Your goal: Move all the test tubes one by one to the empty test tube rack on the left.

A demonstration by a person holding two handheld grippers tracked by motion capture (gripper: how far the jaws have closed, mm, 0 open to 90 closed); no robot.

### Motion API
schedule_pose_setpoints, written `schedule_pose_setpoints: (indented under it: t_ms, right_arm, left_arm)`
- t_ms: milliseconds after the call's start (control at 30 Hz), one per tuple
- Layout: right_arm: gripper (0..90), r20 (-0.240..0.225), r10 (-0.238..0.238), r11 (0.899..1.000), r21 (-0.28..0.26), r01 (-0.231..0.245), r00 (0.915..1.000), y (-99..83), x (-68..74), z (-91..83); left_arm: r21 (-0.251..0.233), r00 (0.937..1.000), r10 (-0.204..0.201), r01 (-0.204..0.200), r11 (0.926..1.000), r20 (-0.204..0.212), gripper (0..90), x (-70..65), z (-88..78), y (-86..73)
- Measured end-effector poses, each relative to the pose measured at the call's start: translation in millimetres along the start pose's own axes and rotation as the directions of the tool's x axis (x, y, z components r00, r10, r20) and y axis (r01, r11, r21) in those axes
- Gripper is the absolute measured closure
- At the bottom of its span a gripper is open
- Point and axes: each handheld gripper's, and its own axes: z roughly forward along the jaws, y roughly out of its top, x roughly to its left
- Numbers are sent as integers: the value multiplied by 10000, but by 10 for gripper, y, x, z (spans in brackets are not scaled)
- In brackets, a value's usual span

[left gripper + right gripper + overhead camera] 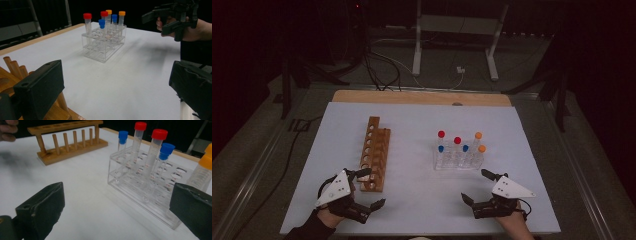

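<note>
1. On the big white table (422, 200) sit two racks, well apart, with a bare stretch between them. That leaves room for both hands to work.

2. Next in size is the wooden rack (375, 152), on the left side. It has a row of round holes on top and pegs below. Every hole I can see has nothing in it, so it looks ready to take tubes.

3. Over on the right stands the clear plastic rack (457, 161). It holds six tubes upright, so they cannot tip or roll.

4. Left gripper (368, 188) rests just beside the near end of the wooden rack. Its jaws are wide apart and hold nothing.

5. Right gripper (476, 186) rests near the front of the clear plastic rack. Its jaws are also wide apart and hold nothing. It looks like the one that will pick up a tube first.

6. Smallest are the tubes. Two have red caps (159, 134), two have blue caps (167, 147), and two have orange caps (481, 148). They are see-through, and I cannot tell if anything is inside.
</note>
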Motion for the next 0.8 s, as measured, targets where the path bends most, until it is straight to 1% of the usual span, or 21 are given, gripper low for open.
schedule_pose_setpoints:
  t_ms: [100, 133, 200, 233, 333, 367, 433, 500, 567, 633, 767, 800]
  right_arm:
    - [0, -80, 144, 9999, -4, -144, 9999, 11, 1, -17]
    - [0, -8, 175, 9998, 28, -175, 9998, 15, 1, -24]
    - [0, -35, 190, 9998, 28, -190, 9998, 17, 3, -33]
    - [0, -5, 177, 9998, 89, -176, 9998, 16, 3, -31]
    - [0, -19, 350, 9990, 287, -349, 9994, 28, -2, -35]
    - [0, 25, 317, 9991, 289, -318, 9995, 40, -7, -45]
    - [0, 86, 462, 9986, 271, -464, 9989, 63, -19, -65]
    - [0, 191, 436, 9984, 346, -443, 9989, 66, -18, -67]
    - [0, 94, 515, 9973, 525, -519, 9986, 71, -18, -53]
    - [0, 186, 489, 9971, 581, -499, 9986, 85, -15, -44]
    - [0, 410, 704, 9959, 547, -726, 9967, 139, -40, -65]
    - [0, 560, 686, 9961, 515, -715, 9961, 158, -40, -75]
  left_arm:
    - [-30, 10000, -6, 6, 10000, -64, 5, -7, -1, 3]
    - [-43, 10000, -18, 17, 10000, -90, 5, -8, 0, 5]
    - [-92, 10000, -34, 33, 10000, -74, 5, -10, -2, 8]
    - [-92, 10000, -34, 33, 10000, -74, 5, -10, -2, 8]
    - [-88, 9999, -37, 36, 10000, -109, 5, -7, -6, 6]
    - [-88, 9999, -37, 36, 10000, -109, 5, -7, -6, 6]
    - [-91, 9999, -47, 46, 9999, -91, 5, -4, -7, 6]
    - [-57, 10000, -61, 61, 10000, -32, 5, -1, -3, 4]
    - [-46, 10000, -69, 69, 10000, -22, 5, -2, -3, 3]
    - [-32, 10000, -63, 63, 10000, 1, 5, -2, -5, 1]
    - [-64, 10000, -36, 36, 10000, 66, 5, 2, -25, -7]
    - [-88, 10000, -28, 29, 10000, 71, 5, 3, -29, -7]
